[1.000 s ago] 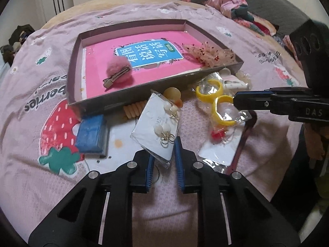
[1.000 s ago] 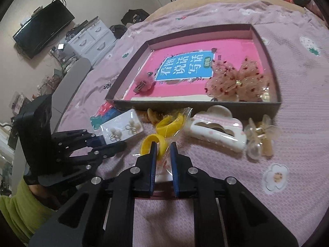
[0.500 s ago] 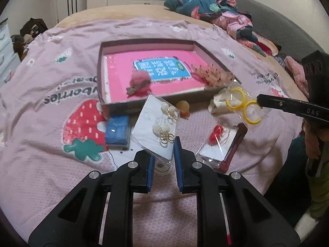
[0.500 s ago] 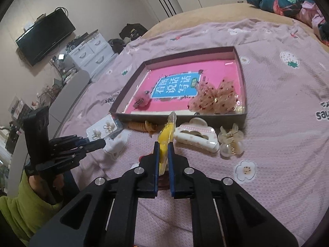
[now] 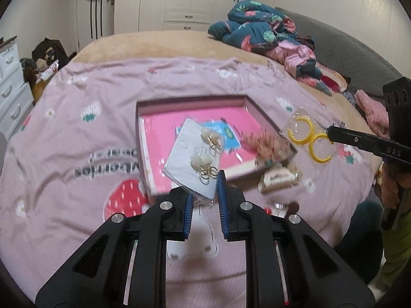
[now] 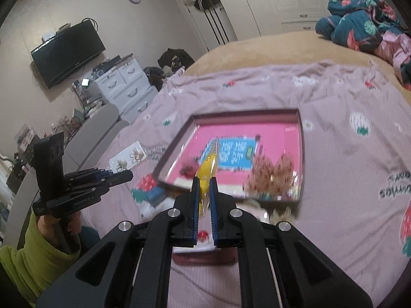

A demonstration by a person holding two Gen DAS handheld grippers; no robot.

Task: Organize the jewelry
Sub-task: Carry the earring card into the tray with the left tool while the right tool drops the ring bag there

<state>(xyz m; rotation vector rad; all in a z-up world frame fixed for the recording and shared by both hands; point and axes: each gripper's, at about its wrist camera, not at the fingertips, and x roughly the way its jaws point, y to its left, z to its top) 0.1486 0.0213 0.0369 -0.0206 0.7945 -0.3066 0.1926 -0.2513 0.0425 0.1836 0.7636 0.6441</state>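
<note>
My left gripper [image 5: 205,179] is shut on a white card of pearl earrings [image 5: 195,154] in a clear bag, held in the air above the near edge of the pink-lined tray [image 5: 195,101]. My right gripper [image 6: 204,182] is shut on a clear bag with two yellow hoop earrings [image 6: 208,165], seen edge-on above the tray [image 6: 301,154]. The hoops [image 5: 309,140] also show in the left wrist view, to the right of the tray. The earring card [image 6: 128,157] shows in the right wrist view at the left.
A pink pom-pom clip [image 6: 188,168] and red-dotted tulle bows [image 6: 272,174] lie in the tray. A white hair claw [image 5: 278,179] and small items lie on the pink strawberry blanket [image 5: 77,128] before the tray. Clothes [image 5: 257,33] are piled at the far right.
Both grippers have risen well above the bed with their bags, so the tray and the loose items look smaller and farther away.
</note>
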